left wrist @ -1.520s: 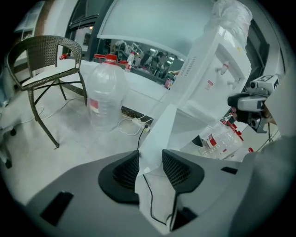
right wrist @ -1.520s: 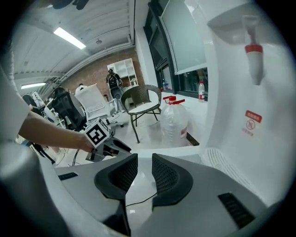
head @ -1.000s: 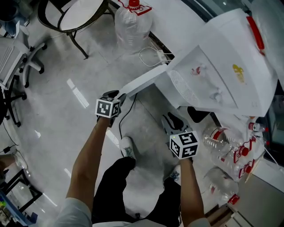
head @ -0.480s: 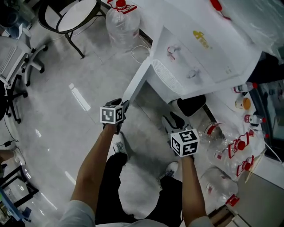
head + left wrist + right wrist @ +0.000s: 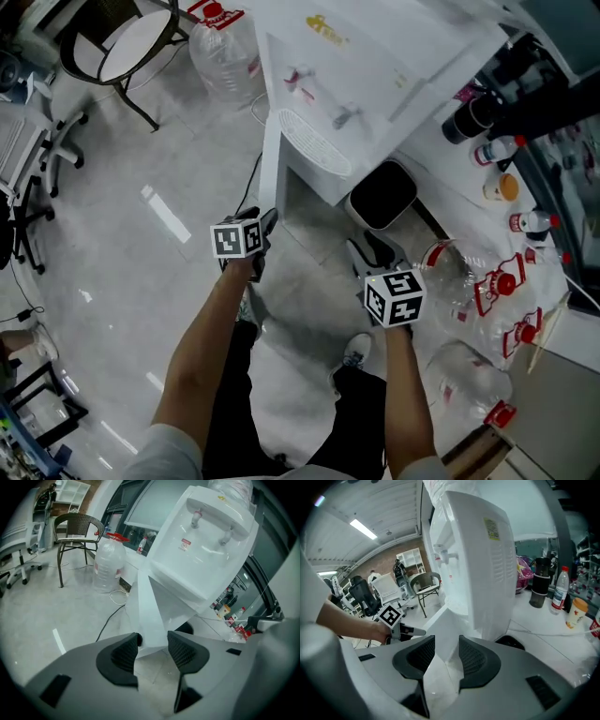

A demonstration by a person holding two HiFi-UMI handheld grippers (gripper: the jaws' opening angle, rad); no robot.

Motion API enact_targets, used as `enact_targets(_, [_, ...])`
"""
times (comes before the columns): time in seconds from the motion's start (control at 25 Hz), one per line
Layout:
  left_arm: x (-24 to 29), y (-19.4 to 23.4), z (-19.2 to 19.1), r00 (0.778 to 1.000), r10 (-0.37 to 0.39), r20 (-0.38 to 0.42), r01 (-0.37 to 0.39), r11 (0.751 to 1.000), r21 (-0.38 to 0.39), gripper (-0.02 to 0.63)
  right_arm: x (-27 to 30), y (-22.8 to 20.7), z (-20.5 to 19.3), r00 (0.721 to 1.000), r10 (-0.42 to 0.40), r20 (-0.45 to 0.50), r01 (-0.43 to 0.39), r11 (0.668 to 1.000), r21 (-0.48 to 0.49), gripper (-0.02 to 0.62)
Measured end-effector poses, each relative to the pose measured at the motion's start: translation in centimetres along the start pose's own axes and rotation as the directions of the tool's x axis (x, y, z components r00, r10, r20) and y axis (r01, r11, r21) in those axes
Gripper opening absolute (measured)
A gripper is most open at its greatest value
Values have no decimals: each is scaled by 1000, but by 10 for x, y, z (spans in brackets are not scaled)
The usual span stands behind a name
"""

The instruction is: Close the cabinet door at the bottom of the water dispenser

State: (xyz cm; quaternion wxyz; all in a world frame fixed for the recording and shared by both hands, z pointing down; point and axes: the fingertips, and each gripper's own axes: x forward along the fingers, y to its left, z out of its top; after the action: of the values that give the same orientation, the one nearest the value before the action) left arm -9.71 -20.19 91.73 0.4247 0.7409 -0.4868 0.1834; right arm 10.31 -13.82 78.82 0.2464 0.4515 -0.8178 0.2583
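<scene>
The white water dispenser (image 5: 375,66) stands at the top of the head view. Its bottom cabinet door (image 5: 272,141) stands ajar, edge-on toward me. My left gripper (image 5: 265,220) is at the door's free lower corner. In the left gripper view the door (image 5: 147,616) edge lies between the jaws of that gripper (image 5: 152,646), which are opening and no longer pinch it. My right gripper (image 5: 373,251) hangs to the right, in front of the cabinet opening. Its jaws are opening with nothing held. In the right gripper view the door (image 5: 443,630) shows beyond that gripper (image 5: 446,656).
A black bin (image 5: 382,195) sits beside the dispenser's base. Several empty water bottles (image 5: 478,291) lie on the floor at the right. A full bottle (image 5: 220,52) and a wicker chair (image 5: 122,47) stand at the back left. A black cable (image 5: 255,178) runs along the floor.
The door has swung from a wide-open slant to nearly edge-on toward the dispenser, with my left gripper staying at its free end. The right gripper has stayed beside it.
</scene>
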Motion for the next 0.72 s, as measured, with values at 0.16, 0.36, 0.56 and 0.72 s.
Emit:
enact_targets(0.16, [12, -25, -5, 1000, 0, 18, 1, 999, -47, 215, -16, -13, -20, 1000, -1, -10, 1, 1000, 9, 198])
enact_targets(0.36, [30, -52, -4, 999, -27, 32, 29, 998, -59, 220, -24, -31, -32, 1000, -20, 9, 20, 999, 32, 202])
enact_targets(0.56, [49, -77, -4, 996, -75, 51, 78, 996, -45, 228, -28, -47, -43, 999, -45, 24, 44, 999, 31, 203])
enact_targets(0.72, [60, -92, -2, 994, -81, 73, 85, 995, -52, 238, -28, -55, -53, 998, -54, 34, 54, 998, 24, 204])
